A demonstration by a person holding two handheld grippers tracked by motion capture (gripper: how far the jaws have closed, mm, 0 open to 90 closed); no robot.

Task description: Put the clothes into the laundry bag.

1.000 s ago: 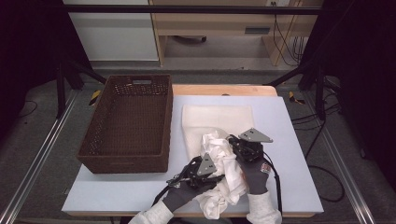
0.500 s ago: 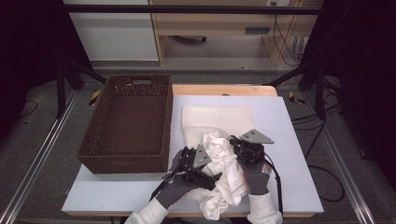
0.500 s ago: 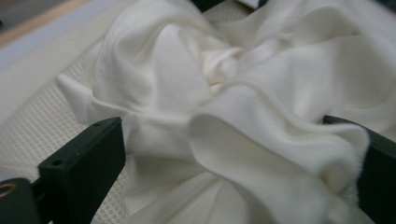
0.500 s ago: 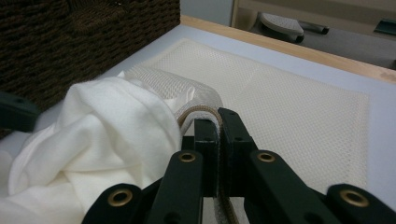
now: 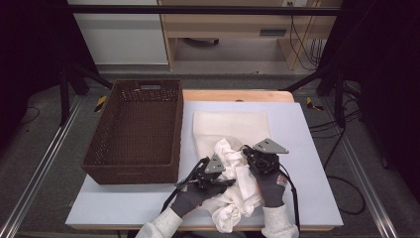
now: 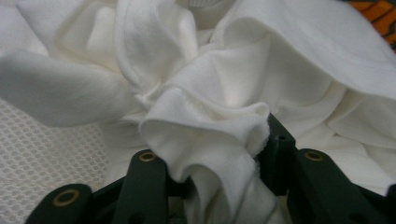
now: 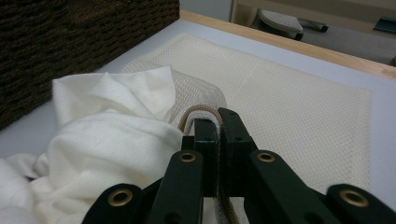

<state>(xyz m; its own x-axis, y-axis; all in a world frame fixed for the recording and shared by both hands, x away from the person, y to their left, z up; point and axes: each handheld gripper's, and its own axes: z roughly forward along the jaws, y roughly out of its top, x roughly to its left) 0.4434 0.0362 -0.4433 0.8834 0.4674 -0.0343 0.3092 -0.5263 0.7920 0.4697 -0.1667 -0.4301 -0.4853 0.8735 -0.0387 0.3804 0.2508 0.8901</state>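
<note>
A: At the lower middle of the high view, the crumpled white cloth lies bunched on the worktop, between the two gloved hands. Its upper part overlaps the near edge of the cream mesh mat, which lies flat just right of the brown wicker basket.

B: And the left hand-held gripper?

A: It lies low, left of the cloth, its jaws pointing right into the bundle. In the left gripper view a thick fold of the white cloth sits between the two black jaws, and they press on it from both sides. The jaws have just been closing, with that fold between them, so the left hand-held gripper is gripping the cloth.

B: What about the right one?

A: The right hand-held gripper sits at the right edge of the bundle, its grey three-cornered plate on top. In the right gripper view the jaws stand almost together at the bottom middle of the frame. The right hand-held gripper pinches a thin cream edge with a tan trim between them. That edge looks like the mesh mat, curled up at its near corner, though whether any white cloth is caught with it I cannot tell.

B: Where is the cloth in that view?

A: At the lower left, the white cloth is piled against the left jaw, with the dark wall of the basket in the upper left behind it.
</note>
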